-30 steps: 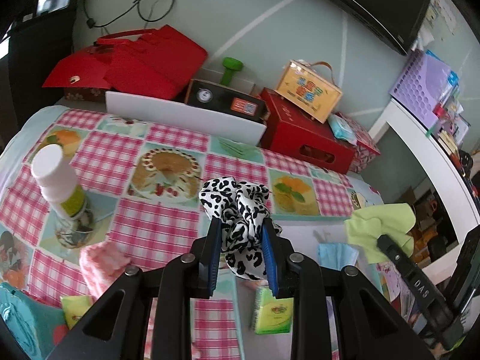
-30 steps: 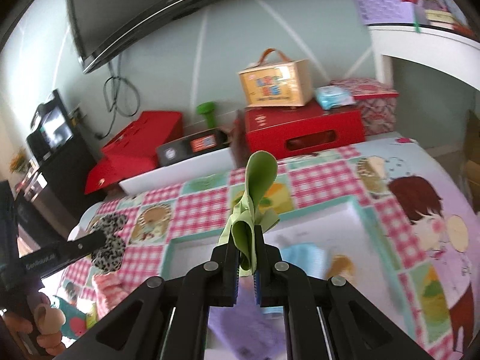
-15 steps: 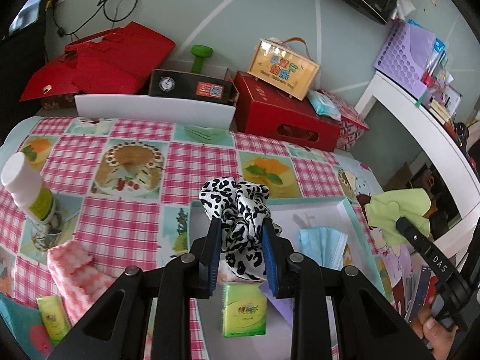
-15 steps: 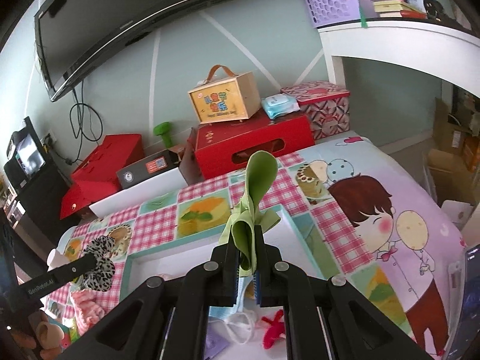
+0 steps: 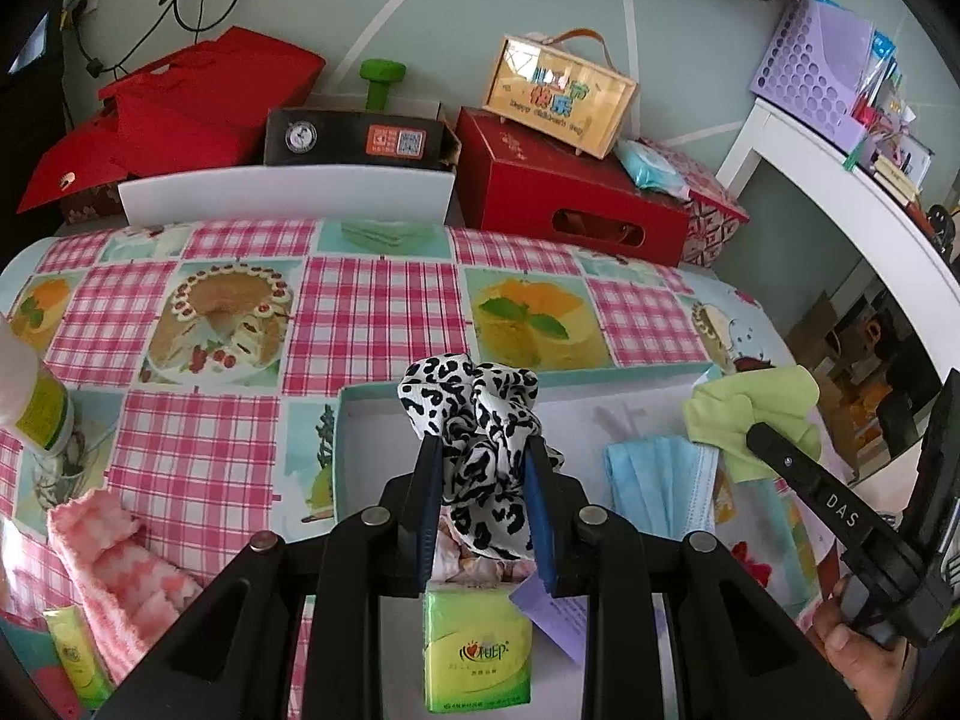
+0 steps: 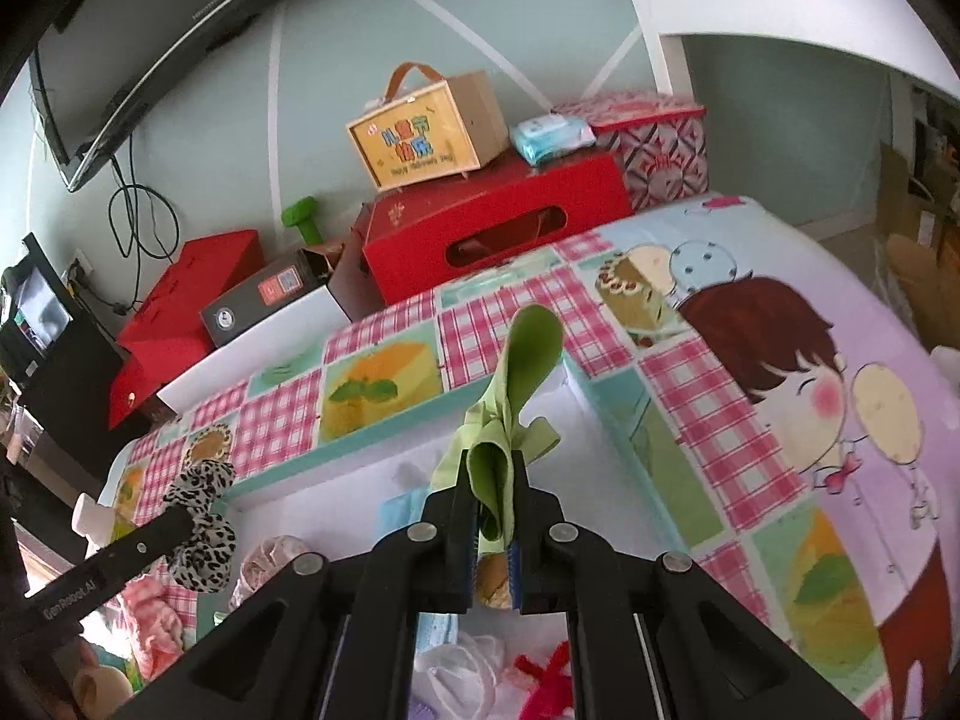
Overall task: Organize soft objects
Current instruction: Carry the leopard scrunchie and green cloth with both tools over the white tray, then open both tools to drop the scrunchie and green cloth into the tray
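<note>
— What's under me right now?

— The worktop (image 5: 372, 306) with its checked cloth, and on it the shallow white box (image 5: 600, 414) with the teal rim. Both of my loads hang over that box.

— And the grippers?

— My left gripper (image 5: 483, 516) is clenched on the leopard-print scrunchie (image 5: 474, 420), which bulges above the pads. My right gripper (image 6: 493, 519) is pinched tight on the green cloth (image 6: 516, 384), a flap standing upright.

— What could go wrong?

— The box already holds a blue face mask (image 5: 657, 480) and a green tissue pack (image 5: 477, 654) (crowded on my side). If I let go near the rim, the cloth could drape over the edge. The scrunchie's folds might also snag on a pad when I release.
</note>
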Tool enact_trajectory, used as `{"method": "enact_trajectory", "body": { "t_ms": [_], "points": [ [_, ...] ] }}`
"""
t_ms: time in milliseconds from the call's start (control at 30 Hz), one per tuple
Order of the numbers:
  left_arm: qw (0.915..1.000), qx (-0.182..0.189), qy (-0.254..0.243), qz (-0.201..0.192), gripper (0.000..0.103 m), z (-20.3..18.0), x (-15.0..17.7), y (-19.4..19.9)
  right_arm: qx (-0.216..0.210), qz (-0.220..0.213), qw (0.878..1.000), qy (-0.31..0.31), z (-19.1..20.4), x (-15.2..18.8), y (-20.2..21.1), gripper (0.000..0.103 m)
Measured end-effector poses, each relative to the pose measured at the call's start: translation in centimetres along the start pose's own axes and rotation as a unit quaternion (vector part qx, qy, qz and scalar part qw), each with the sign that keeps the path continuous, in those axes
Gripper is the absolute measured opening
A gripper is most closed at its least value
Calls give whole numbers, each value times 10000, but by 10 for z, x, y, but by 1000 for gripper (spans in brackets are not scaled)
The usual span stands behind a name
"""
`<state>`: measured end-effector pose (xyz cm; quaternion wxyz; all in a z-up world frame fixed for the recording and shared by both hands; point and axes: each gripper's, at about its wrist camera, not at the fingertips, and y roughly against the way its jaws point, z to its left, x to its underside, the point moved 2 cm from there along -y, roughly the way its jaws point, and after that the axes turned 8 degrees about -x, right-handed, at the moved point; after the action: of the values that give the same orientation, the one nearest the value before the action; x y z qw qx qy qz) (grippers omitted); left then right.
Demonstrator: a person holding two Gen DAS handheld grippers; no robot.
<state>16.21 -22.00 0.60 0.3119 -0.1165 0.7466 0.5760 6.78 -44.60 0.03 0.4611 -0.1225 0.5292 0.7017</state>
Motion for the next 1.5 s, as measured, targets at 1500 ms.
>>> {"method": "enact_trajectory", "body": {
  "t_ms": [1500],
  "points": [
    [9984, -531, 21, 178, 43, 19, -8, 21, 824, 544, 9935, 571, 32, 2, 17, 32]
  ]
}}
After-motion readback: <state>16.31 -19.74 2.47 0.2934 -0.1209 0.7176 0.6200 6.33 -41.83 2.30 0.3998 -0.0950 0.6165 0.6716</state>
